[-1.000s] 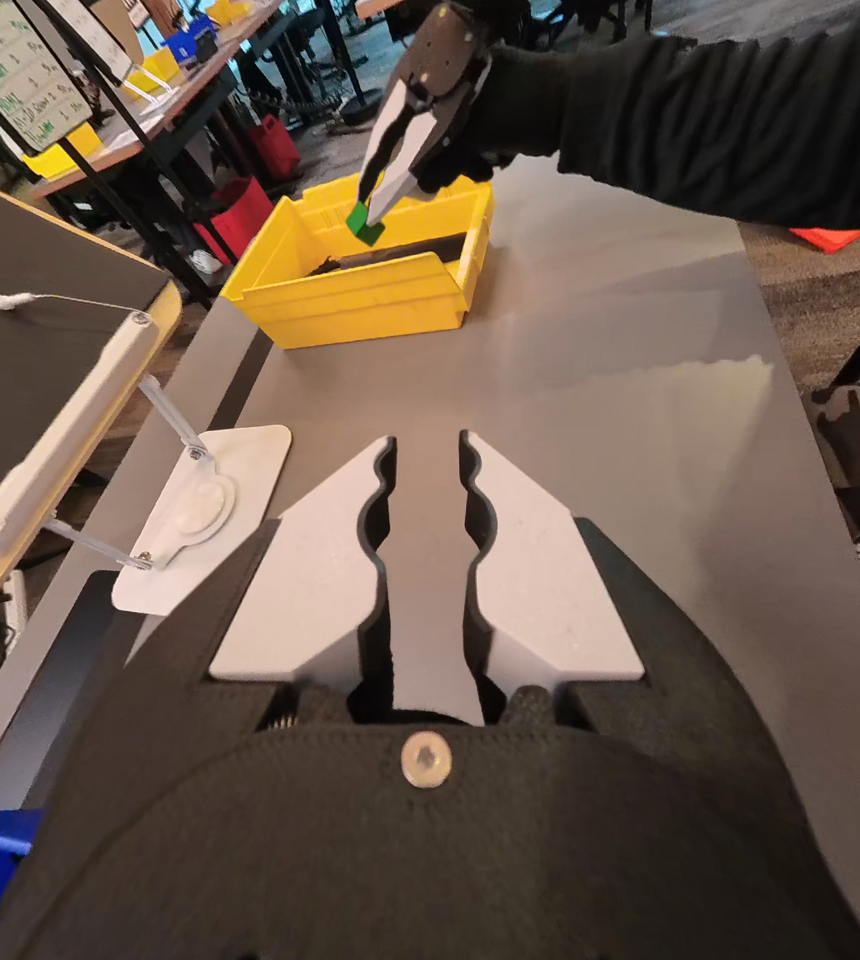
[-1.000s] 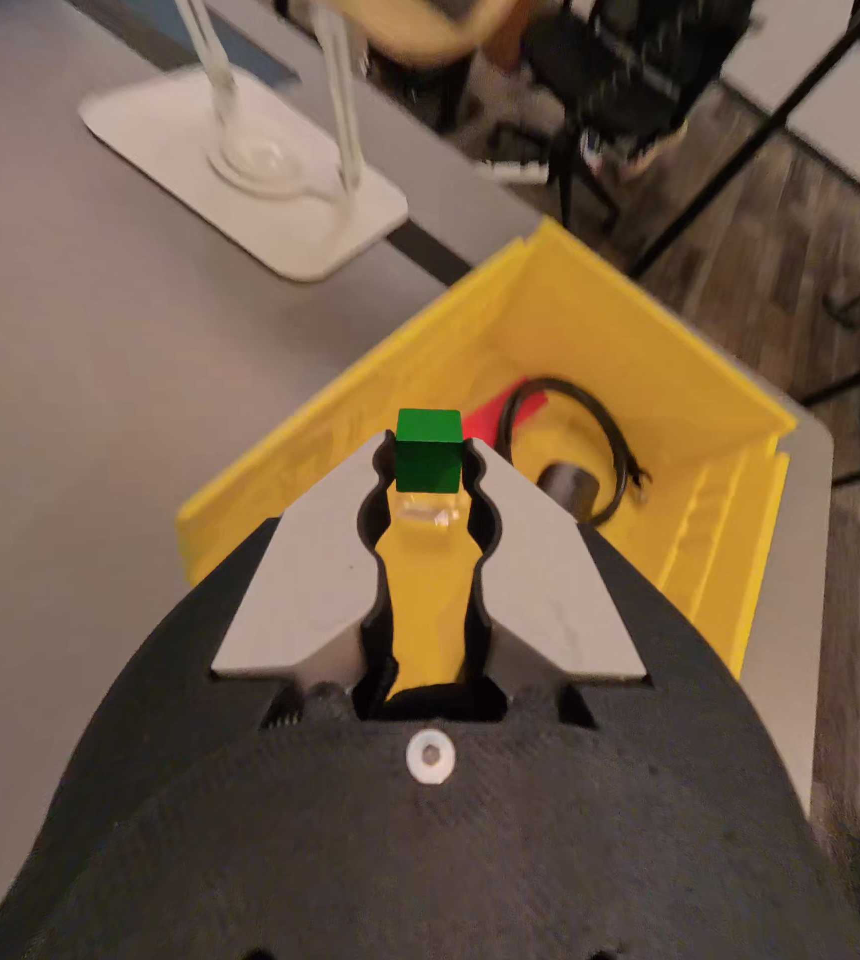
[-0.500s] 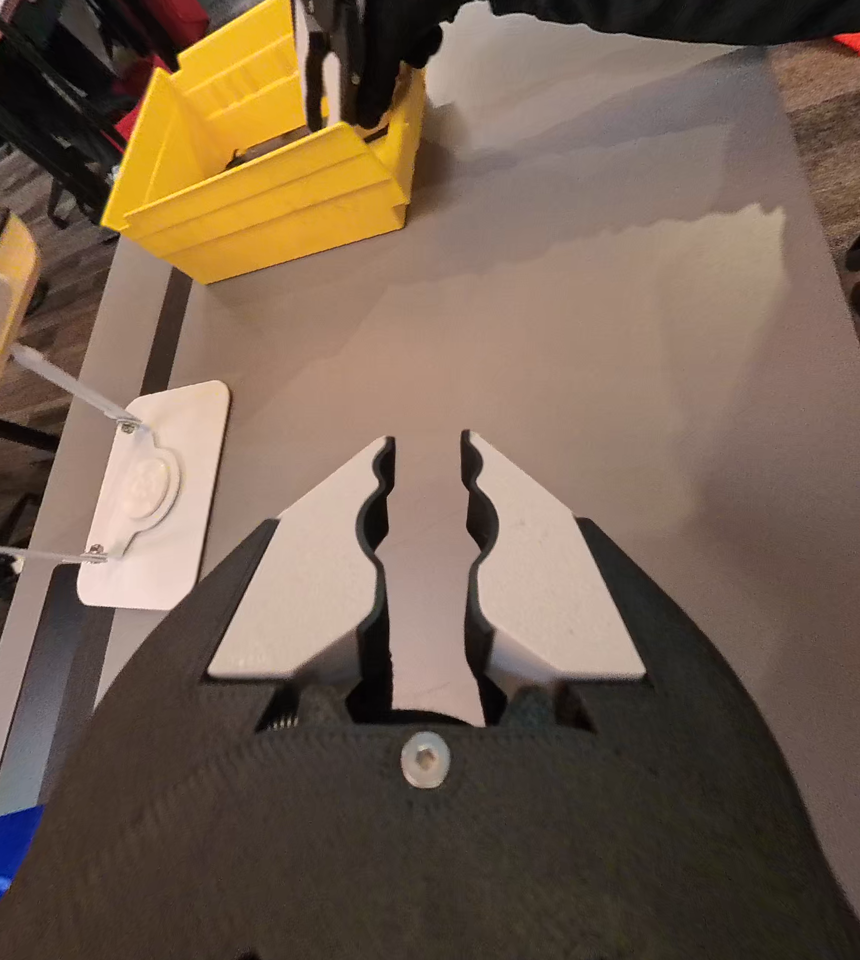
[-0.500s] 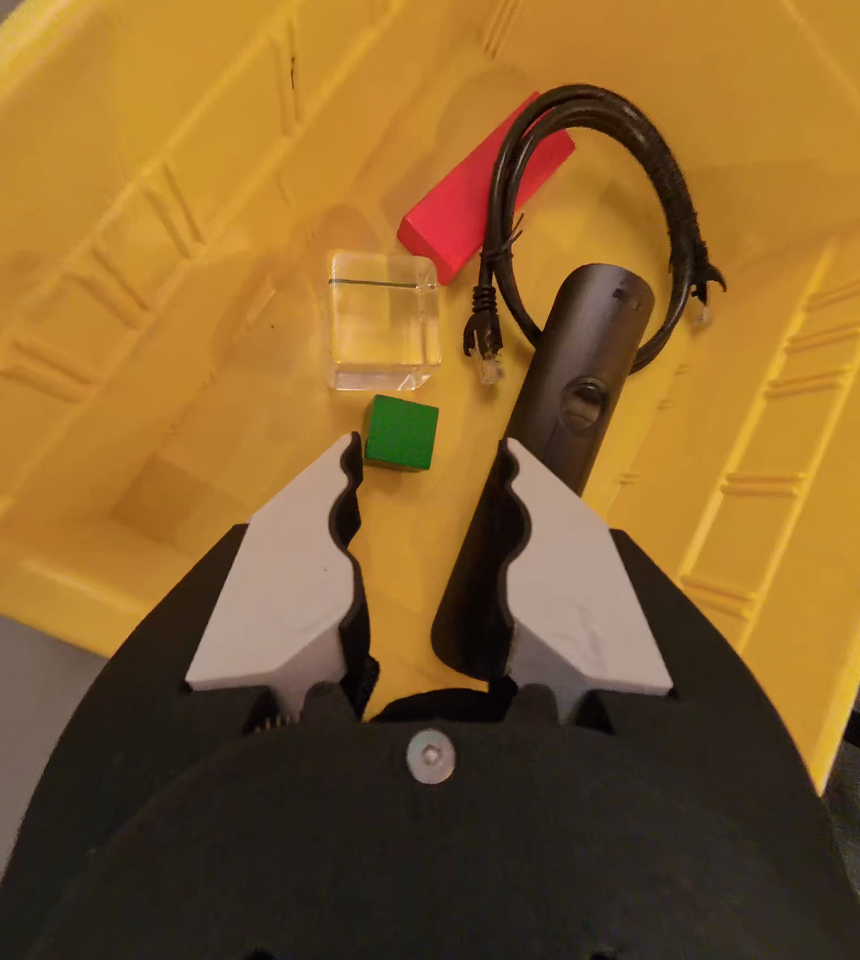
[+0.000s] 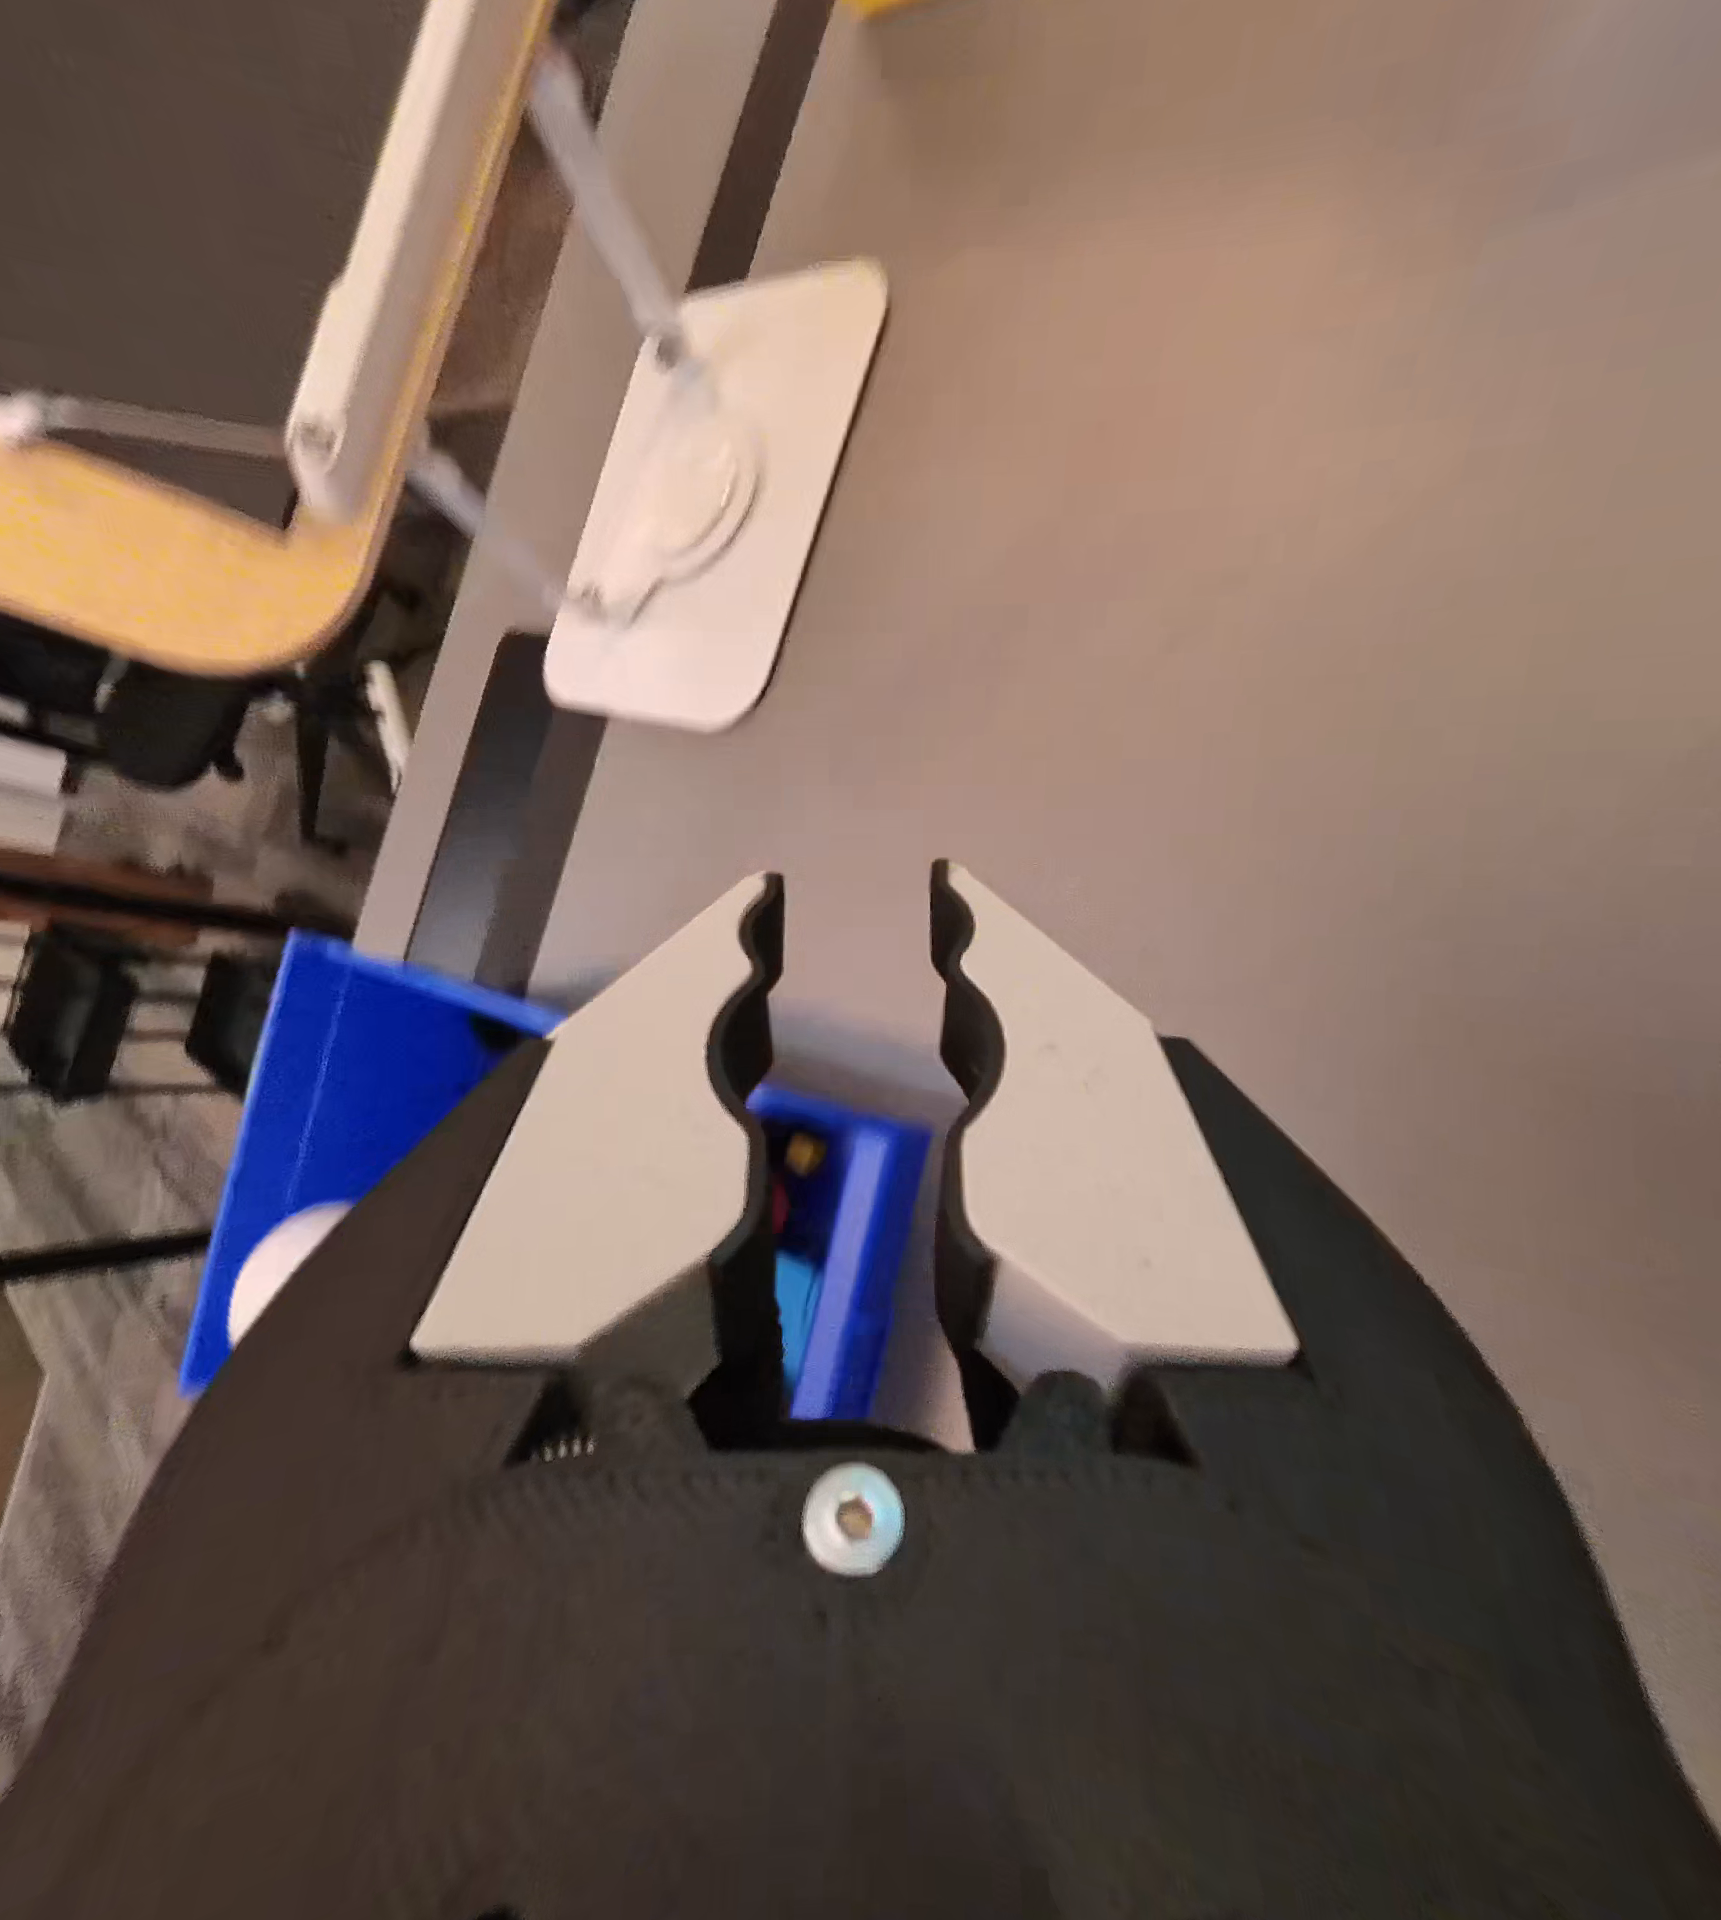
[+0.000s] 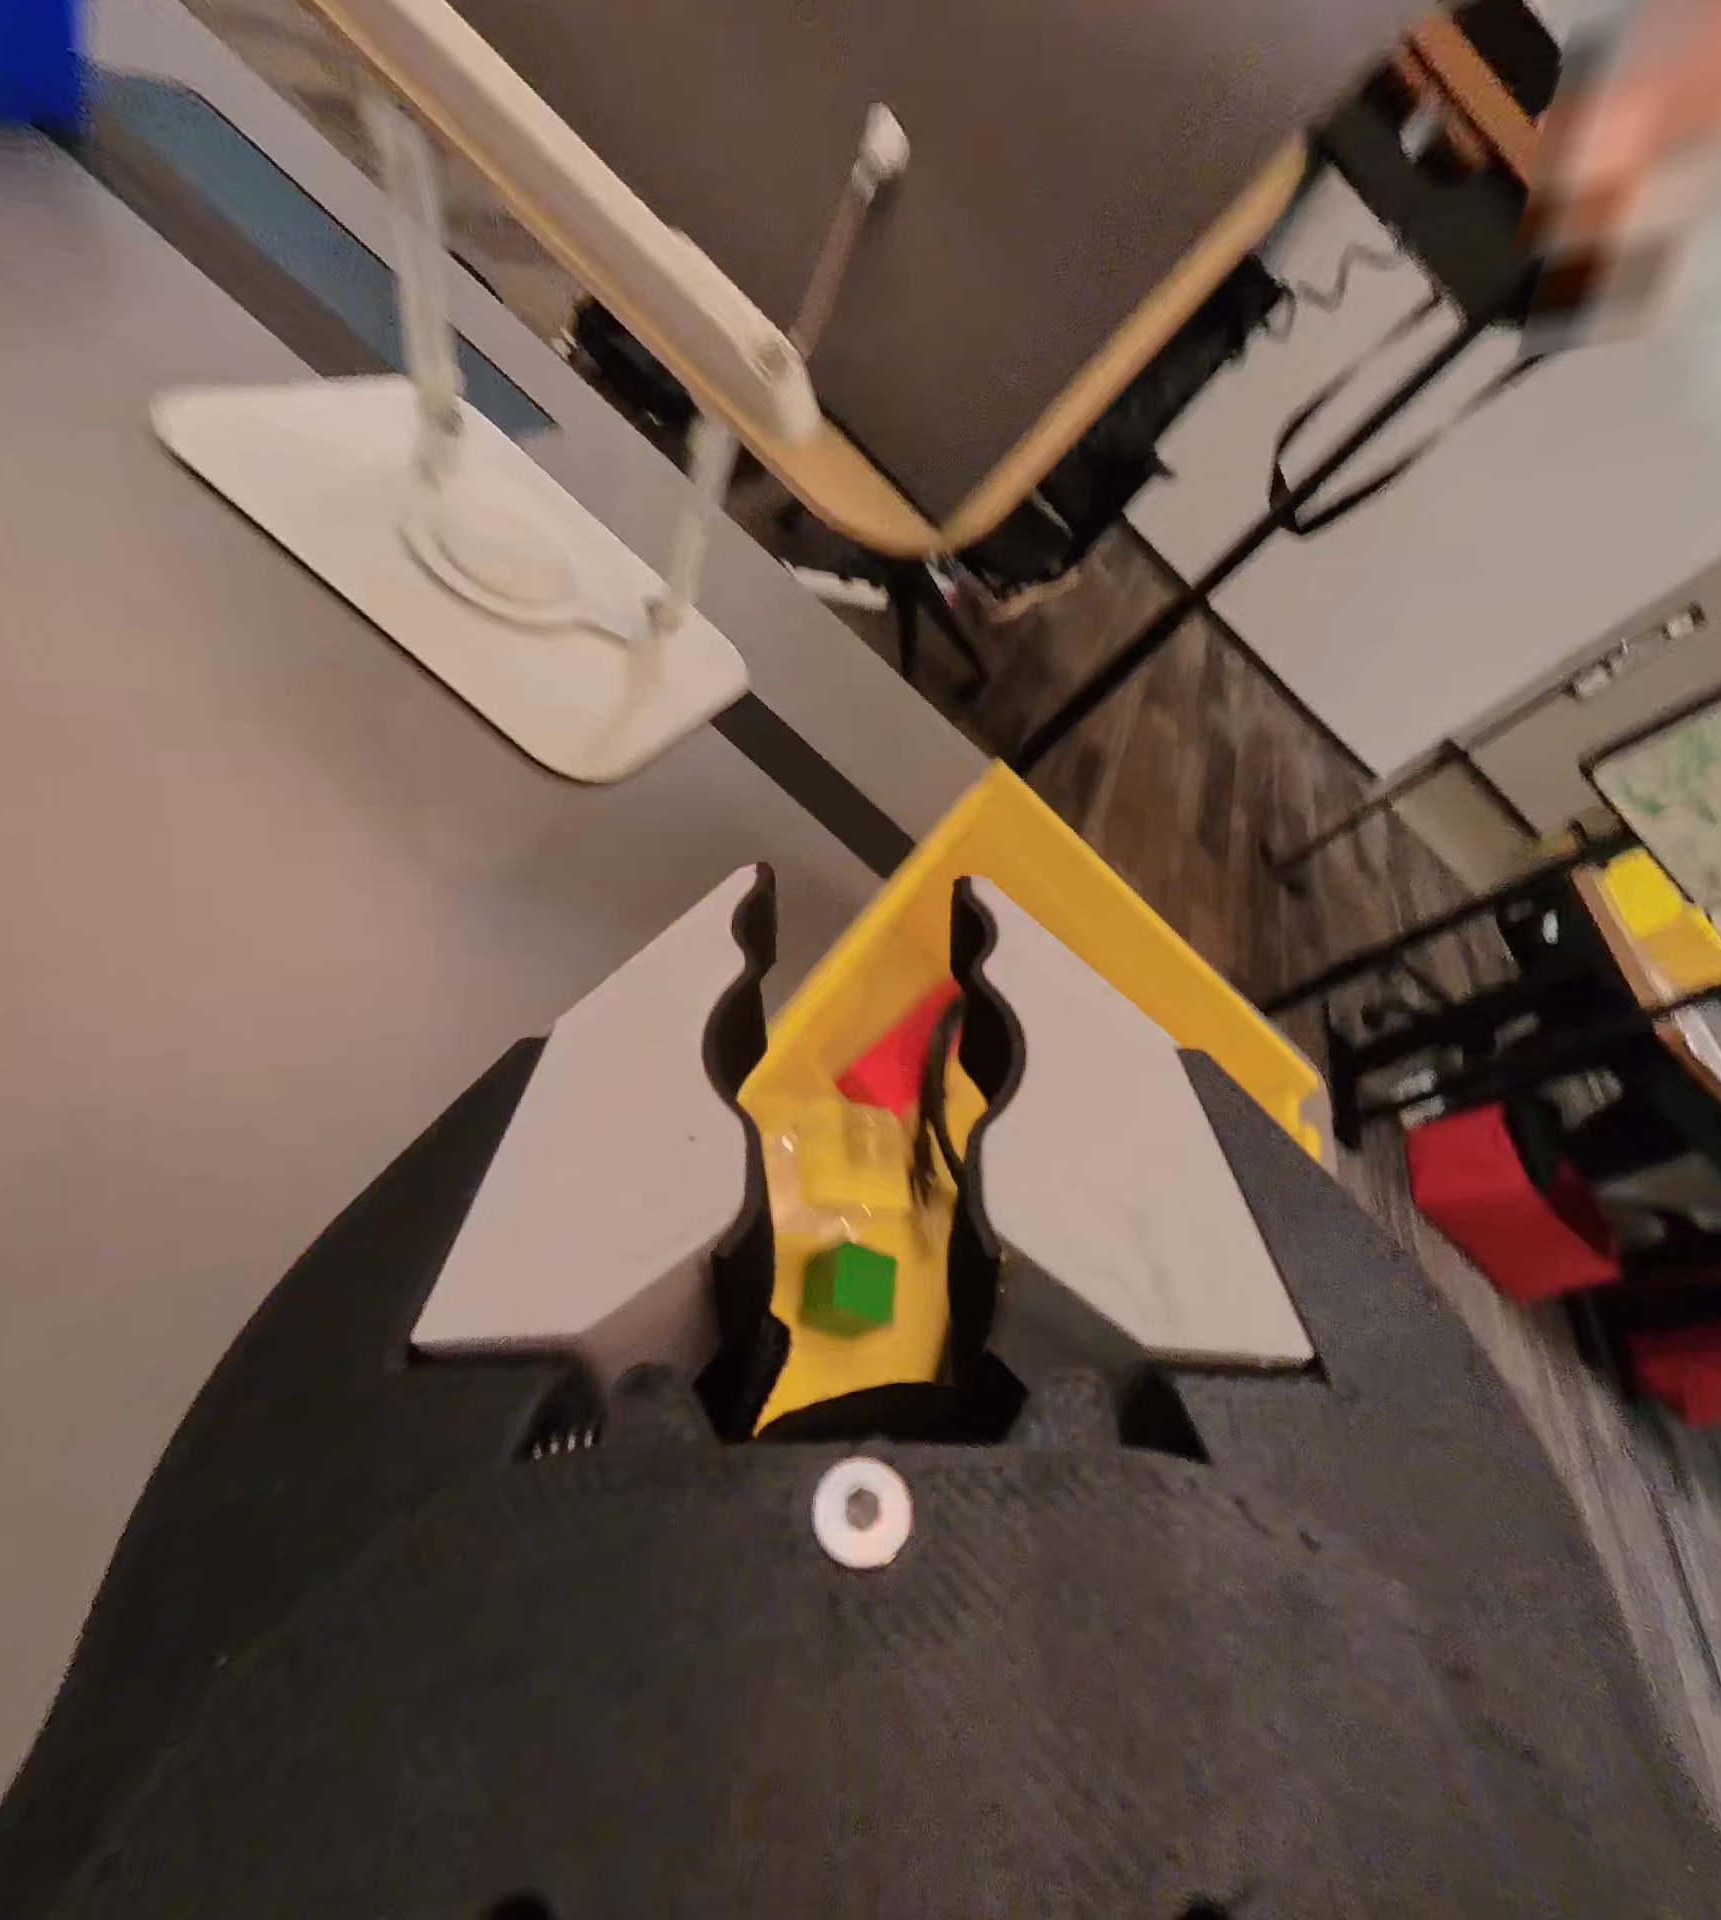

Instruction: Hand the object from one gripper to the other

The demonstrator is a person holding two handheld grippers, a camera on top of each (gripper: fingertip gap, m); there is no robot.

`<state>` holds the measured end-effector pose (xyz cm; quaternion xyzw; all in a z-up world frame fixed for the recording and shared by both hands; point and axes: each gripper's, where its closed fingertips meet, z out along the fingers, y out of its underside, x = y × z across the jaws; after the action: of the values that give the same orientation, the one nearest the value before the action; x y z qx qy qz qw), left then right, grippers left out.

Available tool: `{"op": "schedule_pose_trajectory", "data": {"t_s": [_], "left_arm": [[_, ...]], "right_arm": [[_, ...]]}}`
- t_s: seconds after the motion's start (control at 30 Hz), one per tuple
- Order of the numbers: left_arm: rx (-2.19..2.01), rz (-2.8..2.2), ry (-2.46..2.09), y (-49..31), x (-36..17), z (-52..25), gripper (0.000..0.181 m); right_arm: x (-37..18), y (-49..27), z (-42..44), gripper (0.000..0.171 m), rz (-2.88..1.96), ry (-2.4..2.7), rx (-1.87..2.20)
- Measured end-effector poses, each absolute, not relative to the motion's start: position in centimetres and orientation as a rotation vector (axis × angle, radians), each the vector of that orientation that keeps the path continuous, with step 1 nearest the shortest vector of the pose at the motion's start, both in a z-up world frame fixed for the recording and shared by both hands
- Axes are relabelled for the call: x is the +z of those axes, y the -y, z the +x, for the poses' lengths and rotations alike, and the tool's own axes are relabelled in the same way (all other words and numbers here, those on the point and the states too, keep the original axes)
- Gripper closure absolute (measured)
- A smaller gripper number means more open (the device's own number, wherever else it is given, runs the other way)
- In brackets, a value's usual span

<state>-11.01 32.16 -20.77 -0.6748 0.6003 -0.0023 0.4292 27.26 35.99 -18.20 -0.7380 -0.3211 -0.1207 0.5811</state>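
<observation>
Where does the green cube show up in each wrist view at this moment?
Left wrist view: not in it; only a blue bin lies under the open left claw.
Right wrist view: the green cube lies loose on the floor of the yellow bin, seen low between the fingers of the open right claw.
Shared landmark: the white stand base on the grey table.

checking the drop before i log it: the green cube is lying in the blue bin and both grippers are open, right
Not quite. The green cube lies in the yellow bin, not the blue one, beside a clear block; the right wrist view shows it. The rest holds: the right gripper and the left gripper are both open and hold nothing.
</observation>
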Motion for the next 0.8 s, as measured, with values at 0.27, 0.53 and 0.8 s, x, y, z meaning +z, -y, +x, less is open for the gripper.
{"op": "schedule_pose_trajectory", "data": {"t_s": [0.27,0.53,0.8], "left_arm": [[0.192,-2.028,-1.478,-35.1,-26.5,-23.5,0.159],[0.216,-2.157,-1.613,-37.2,-29.1,-28.1,0.159],[0.178,-2.212,-1.848,-37.2,-31.0,-28.8,0.159]], "right_arm": [[-19.3,-30.9,11.6,0.144,-1.416,1.000,0.248],[-25.8,-30.1,6.7,0.143,-1.437,1.109,0.421],[-26.5,-30.9,8.2,0.144,-1.473,1.033,0.476]]}}
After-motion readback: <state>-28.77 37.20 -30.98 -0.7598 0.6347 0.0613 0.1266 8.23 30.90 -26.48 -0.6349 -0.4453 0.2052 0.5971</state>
